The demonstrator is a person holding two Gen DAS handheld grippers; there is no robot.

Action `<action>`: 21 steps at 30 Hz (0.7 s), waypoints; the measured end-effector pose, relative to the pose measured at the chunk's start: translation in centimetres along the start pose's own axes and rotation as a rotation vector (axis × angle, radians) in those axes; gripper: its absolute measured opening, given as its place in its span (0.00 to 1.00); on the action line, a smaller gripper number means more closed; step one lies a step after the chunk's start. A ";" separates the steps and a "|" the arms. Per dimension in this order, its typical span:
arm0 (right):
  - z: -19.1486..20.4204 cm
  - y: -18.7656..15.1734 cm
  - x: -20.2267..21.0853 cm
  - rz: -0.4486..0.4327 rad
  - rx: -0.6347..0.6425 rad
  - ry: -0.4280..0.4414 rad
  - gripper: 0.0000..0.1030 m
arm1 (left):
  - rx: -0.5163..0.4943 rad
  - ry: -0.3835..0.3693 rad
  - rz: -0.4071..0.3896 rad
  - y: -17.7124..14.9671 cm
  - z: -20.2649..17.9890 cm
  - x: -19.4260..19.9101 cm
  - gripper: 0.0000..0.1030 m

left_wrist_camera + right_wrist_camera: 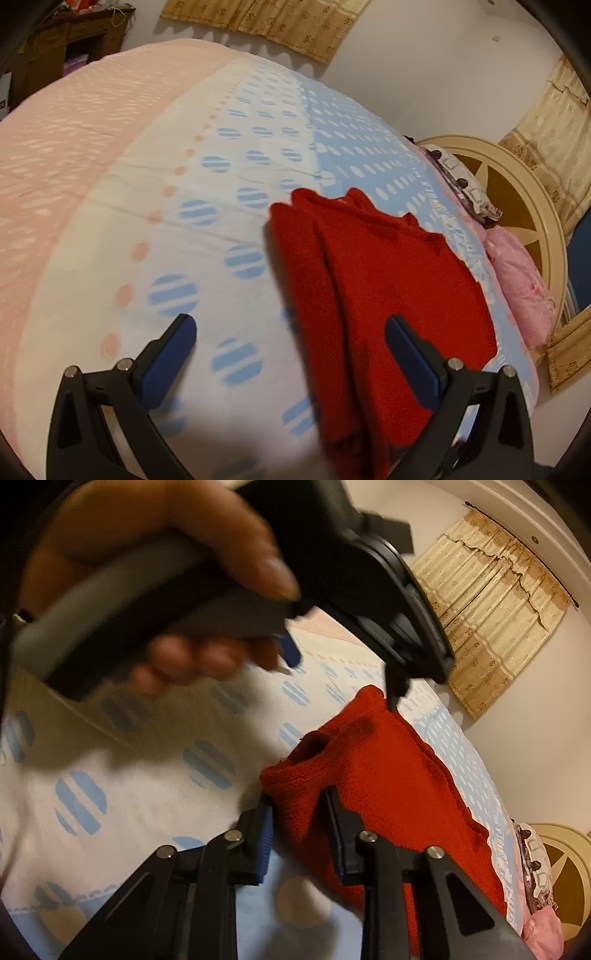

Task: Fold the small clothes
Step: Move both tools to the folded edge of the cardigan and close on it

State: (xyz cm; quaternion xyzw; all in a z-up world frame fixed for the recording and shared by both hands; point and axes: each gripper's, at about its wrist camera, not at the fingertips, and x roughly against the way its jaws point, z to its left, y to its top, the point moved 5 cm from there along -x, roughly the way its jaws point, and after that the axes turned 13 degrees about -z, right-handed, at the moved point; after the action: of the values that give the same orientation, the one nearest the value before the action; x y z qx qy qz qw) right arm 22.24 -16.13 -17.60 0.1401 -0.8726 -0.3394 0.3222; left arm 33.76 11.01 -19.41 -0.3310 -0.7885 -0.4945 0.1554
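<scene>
A red fleece garment [384,280] lies in a long fold on the bedspread [221,229]. My left gripper [291,332] is open and empty above its near left edge, the right finger over the red cloth. In the right wrist view the garment [388,775] has a corner between the blue pads of my right gripper [301,805], whose jaws stand narrowly apart around the cloth. The left gripper [340,679] and the hand holding it hang above the garment's far end, blurred.
The bedspread is white and light blue with blue striped dots, pink on the left [55,147]. A patterned pillow [461,181] and a pink cloth [517,280] lie by the cream headboard [535,206]. Curtains [495,602] hang on the wall.
</scene>
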 end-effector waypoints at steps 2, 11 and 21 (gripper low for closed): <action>0.2 -0.1 0.1 -0.008 0.010 -0.015 0.25 | 0.005 0.001 -0.003 0.3 -0.1 -0.8 1.00; 0.8 -0.1 0.1 -0.023 0.043 -0.051 0.25 | 0.026 -0.010 -0.030 1.5 0.3 -2.8 0.98; 2.1 -0.4 0.6 -0.023 0.074 -0.067 0.15 | -0.037 -0.060 0.007 1.3 -0.5 -4.2 0.29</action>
State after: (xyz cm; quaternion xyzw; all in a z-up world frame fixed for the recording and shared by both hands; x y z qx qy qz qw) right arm 20.40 -15.64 -18.71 0.1505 -0.8932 -0.3148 0.2836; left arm 37.70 9.39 -20.74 -0.3511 -0.7825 -0.4982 0.1275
